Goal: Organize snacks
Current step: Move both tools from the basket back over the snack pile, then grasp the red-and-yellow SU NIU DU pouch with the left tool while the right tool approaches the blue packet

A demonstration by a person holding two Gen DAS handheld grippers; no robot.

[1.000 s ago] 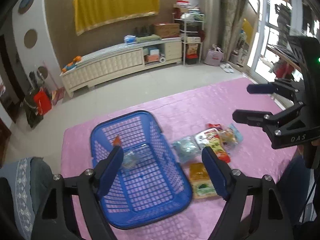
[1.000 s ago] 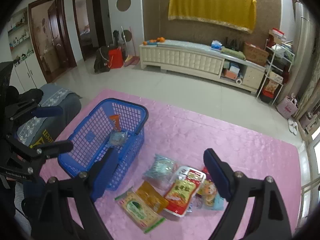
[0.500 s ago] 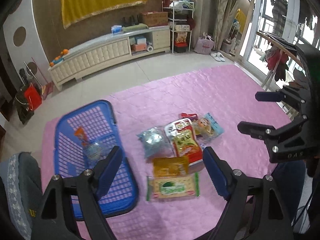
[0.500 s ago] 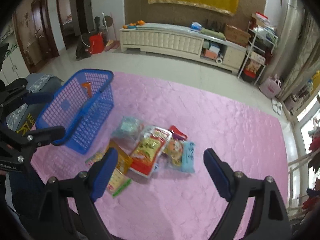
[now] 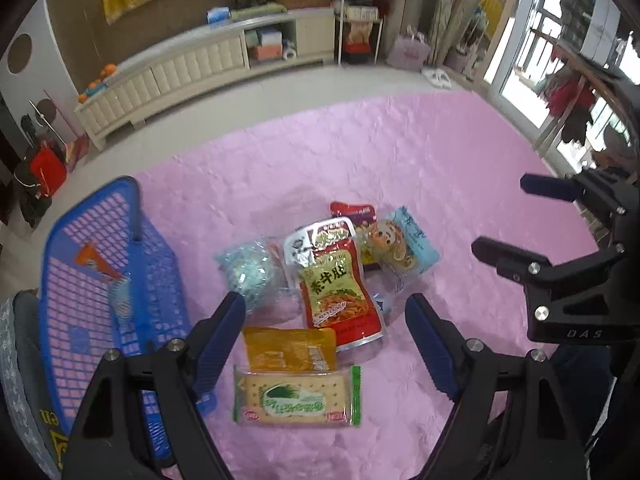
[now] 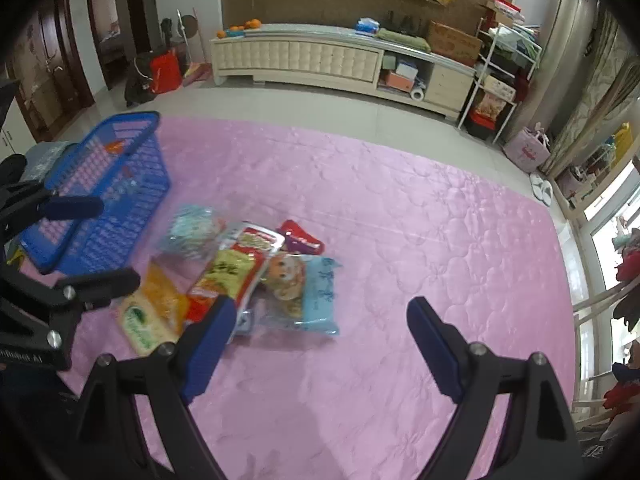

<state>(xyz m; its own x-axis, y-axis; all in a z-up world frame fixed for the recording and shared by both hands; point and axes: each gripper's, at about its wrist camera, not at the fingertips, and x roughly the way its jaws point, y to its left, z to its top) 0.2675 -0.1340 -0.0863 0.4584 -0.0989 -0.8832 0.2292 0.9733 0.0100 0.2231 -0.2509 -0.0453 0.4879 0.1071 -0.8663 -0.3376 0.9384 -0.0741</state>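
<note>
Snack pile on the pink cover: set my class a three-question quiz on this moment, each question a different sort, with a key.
1. True or false: the left gripper holds a packet.
2. Which lies nearest the left gripper: A, cracker packet; B, red pouch; C, light blue packet?
3. Fill in: the blue basket holds some ___ already.

Key: 1 false, its fingers are apart and empty; 2 A; 3 snacks.

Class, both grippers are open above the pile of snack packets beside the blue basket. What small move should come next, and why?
Probably lower the left gripper onto the cracker packet. It lies flat at the near edge of the pile, with only the orange packet touching it, directly below the open, empty jaws, and the blue basket is close by. The right gripper is open too, above the noodle packet.
</note>
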